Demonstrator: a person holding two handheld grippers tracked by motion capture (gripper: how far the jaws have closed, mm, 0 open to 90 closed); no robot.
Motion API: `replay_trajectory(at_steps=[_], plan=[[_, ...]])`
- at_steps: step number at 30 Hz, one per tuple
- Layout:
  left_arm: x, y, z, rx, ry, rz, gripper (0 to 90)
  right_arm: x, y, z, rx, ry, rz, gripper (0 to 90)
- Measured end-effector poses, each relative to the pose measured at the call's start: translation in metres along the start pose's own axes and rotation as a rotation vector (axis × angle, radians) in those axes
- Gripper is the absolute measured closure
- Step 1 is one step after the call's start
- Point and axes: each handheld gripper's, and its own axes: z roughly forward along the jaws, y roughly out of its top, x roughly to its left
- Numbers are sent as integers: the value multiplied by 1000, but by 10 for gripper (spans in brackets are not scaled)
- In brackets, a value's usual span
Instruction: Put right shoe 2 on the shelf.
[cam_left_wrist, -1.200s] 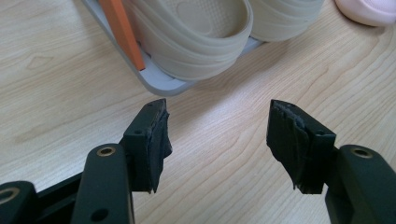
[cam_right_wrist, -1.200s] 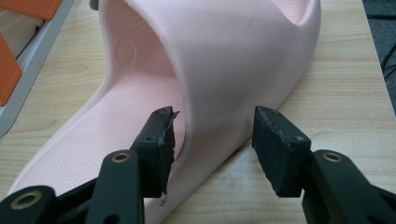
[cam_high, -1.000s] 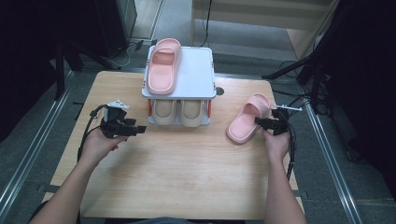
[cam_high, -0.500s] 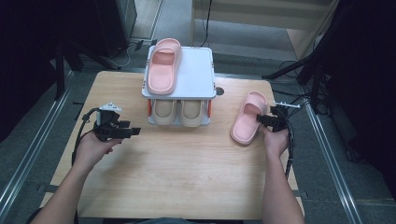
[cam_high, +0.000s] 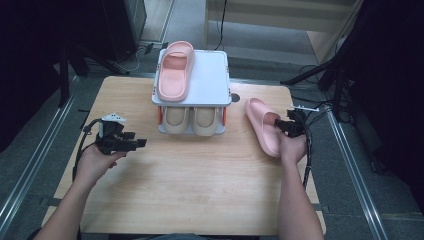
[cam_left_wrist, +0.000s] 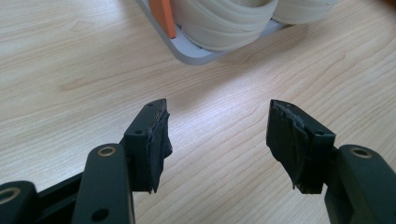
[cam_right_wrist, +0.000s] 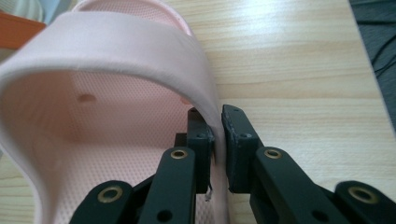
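Since 1 s ago, R gripper (cam_high: 286, 126) has been closing its jaws: they now pinch the side wall of the pink slipper's (cam_high: 262, 126) strap, one pad inside, one outside, as the right gripper view (cam_right_wrist: 217, 140) shows close up. Slipper itself has shifted a bit vs. the earlier frames: it lay w/ heel toward the person's left before, now it runs more straight, toe end near the rack (cam_high: 210, 82), heel end toward the table's (cam_high: 200, 180) near-right part, still flat on the wood, just right of the rack. R hand sits at about the same spot, right edge of table. L gripper (cam_high: 131, 144) has come slightly back toward the person and down-left vs. 1 s ago; it hovers over bare wood left-front of the rack, holding nothing, jaws wide apart w/ wood grain visible between pads (cam_left_wrist: 154, 135) in the left gripper view. Unchanged: 2nd pink slipper (cam_high: 175, 70) lies on the rack's top shelf, left side, toe pointing away; beige pair (cam_high: 192, 120) sits side by side on the lower shelf, its front edge also seen in the left gripper view (cam_left_wrist: 224, 21) beside an orange post (cam_left_wrist: 166, 16).
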Motion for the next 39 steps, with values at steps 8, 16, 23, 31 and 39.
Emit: replay_trajectory(at_steps=[8,16,23,31,39], plan=[[3,-4,-3,2,5,-9,392,5,8,-1,9,-18,29,845],[3,-8,-5,7,12,-16,393,14,17,-3,4,-9,17,845],[2,-11,-5,10,13,-23,394,26,21,-2,16,-8,-14,844],[-1,-12,-4,18,5,-1,394,38,27,-2,13,7,-34,845],[-2,-12,-5,12,-6,9,393,47,38,-8,21,8,-40,844]])
